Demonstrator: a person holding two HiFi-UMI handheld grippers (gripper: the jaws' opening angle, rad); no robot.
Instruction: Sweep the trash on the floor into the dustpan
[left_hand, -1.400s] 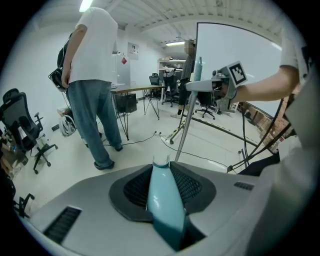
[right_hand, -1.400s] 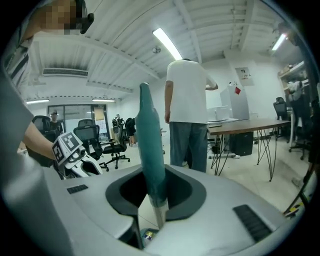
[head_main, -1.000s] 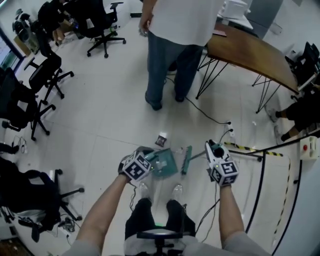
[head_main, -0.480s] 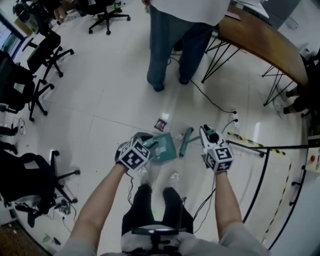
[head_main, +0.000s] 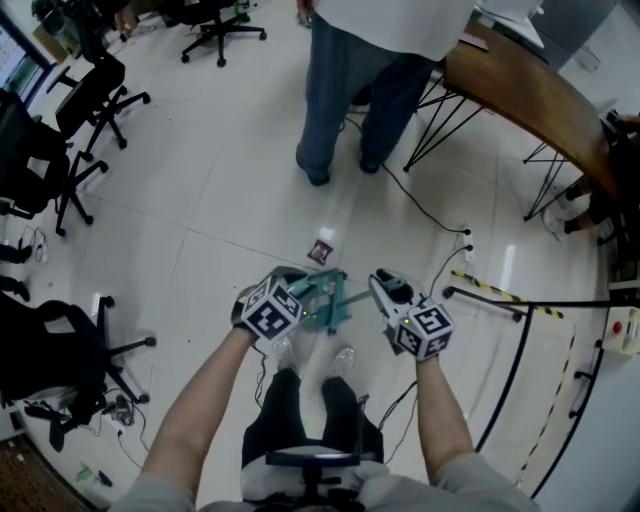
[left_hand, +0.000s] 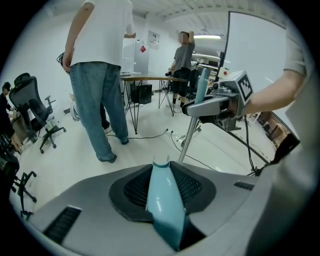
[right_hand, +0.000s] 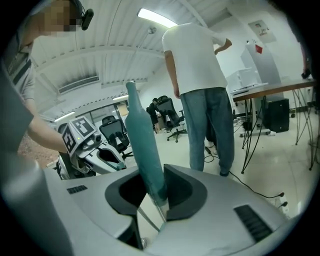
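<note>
My left tool (left_hand: 162, 172) clamps the dustpan handle (left_hand: 162, 205), my right tool's (right_hand: 155, 192) jaws are opening around the broom handle (right_hand: 142, 145), and the wrapper (head_main: 322, 250) lies just beyond both.

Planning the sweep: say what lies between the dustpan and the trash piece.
Head view: only bare floor between dustpan and trash piece.

floor (head_main: 200, 220): glossy pale tile, throws back the lamps
dustpan (head_main: 330, 305): smooth teal plastic; the handle in my jaws shines
broom (right_hand: 142, 145): matt teal plastic sleeve over a bright metal rod
left gripper (left_hand: 162, 172): my shell is matt grey plastic, my pads black and ribbed
tabletop (head_main: 530, 95): smooth brown wood
table legs (head_main: 425, 100): thin black metal
jeans (head_main: 335, 80): blue denim cloth
shirt (head_main: 390, 15): plain white cloth
</note>
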